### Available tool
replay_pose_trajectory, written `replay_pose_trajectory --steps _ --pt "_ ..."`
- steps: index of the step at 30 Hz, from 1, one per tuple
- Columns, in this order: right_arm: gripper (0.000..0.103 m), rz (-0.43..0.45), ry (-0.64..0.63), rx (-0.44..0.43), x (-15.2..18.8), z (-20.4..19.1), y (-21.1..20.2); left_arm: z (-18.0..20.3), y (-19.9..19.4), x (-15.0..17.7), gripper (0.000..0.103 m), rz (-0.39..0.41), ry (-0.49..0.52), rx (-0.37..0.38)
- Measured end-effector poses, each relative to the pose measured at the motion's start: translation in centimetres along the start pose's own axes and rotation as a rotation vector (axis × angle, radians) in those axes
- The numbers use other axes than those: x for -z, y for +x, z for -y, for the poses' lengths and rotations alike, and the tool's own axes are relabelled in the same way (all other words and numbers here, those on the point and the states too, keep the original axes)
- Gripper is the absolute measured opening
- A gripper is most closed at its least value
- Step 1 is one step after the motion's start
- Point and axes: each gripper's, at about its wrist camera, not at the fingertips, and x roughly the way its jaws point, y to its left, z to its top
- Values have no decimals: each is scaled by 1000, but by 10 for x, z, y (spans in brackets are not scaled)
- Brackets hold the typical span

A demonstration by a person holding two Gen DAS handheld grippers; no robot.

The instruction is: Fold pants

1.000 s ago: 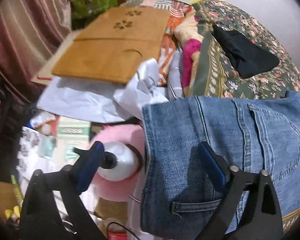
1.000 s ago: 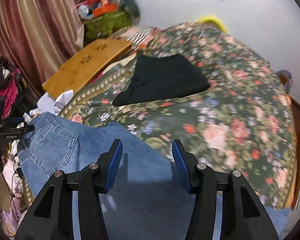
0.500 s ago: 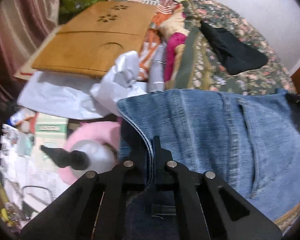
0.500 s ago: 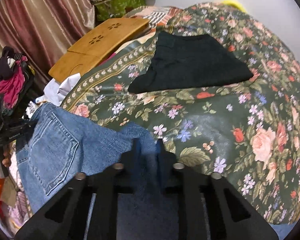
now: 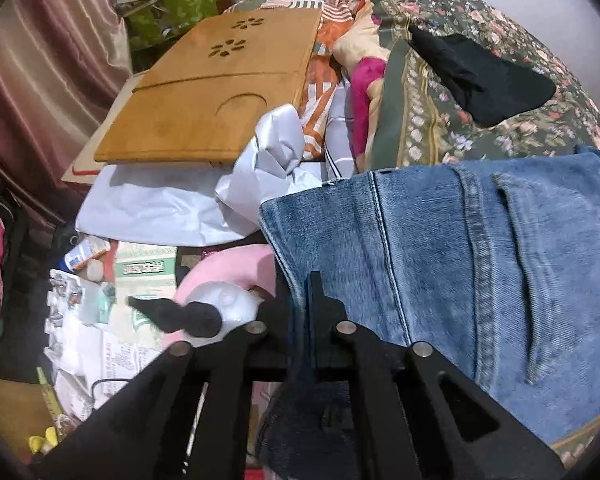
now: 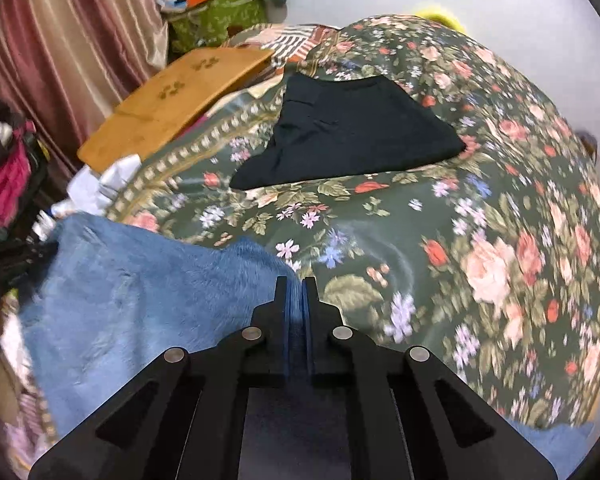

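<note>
Left wrist view: left tongs (image 5: 306, 308) clamp the jeans (image 5: 480, 272) at the waistband edge. The log-side nuance: the jaws are easing open a touch, yet denim sits between the pads (image 5: 314, 300) and looks pinched. The waist end with the back pocket (image 5: 540, 264) hangs over the bed's left edge, above floor clutter: a pink cushion (image 5: 228, 268), a white bottle (image 5: 228, 308) and papers. A wooden lap tray (image 5: 216, 100) sits further back, on white plastic bags (image 5: 172, 208).

Right wrist view: right tongs (image 6: 296, 292) are fully closed on a fold of the jeans (image 6: 140, 312) further along, probably at the leg or seat; the frame is motion-blurred, so I can't tell the exact spot. The floral bedspread (image 6: 480, 240) is open to the right. A black garment (image 6: 352, 136) lies flat on the bed, well apart from the jeans. It looks already folded, though I can't confirm that.

Progress, my read:
- Done: both grips are on, one at the waist and one further along the pants.
- Not done: no fold is visible. The jeans lie spread, partly off the bed.
- Left: lift, carry one end over the other, lay it flat, repeat as needed.
- So it's early, at the grasp stage of the first fold.

Risk: the left grip is only on the waistband edge, and heavy denim may slip if that side loosens more.
</note>
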Motion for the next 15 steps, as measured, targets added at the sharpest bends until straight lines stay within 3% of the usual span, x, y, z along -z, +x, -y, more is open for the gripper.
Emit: replay_pose_trajectory --steps 2,5,10,11,15 --pt "8 1 28 -21 5 5 -19 -4 -15 2 28 11 -17 41" --pt "12 26 39 -30 18 7 -47 -7 -43 11 48 59 -60 88" --pt "32 79 41 -33 56 6 -90 21 -74 29 52 88 -1 154" --pt "32 80 36 -40 63 3 -94 32 -78 36 57 91 25 168" --pt "33 49 15 -69 97 -15 -99 68 -84 58 59 82 122 168"
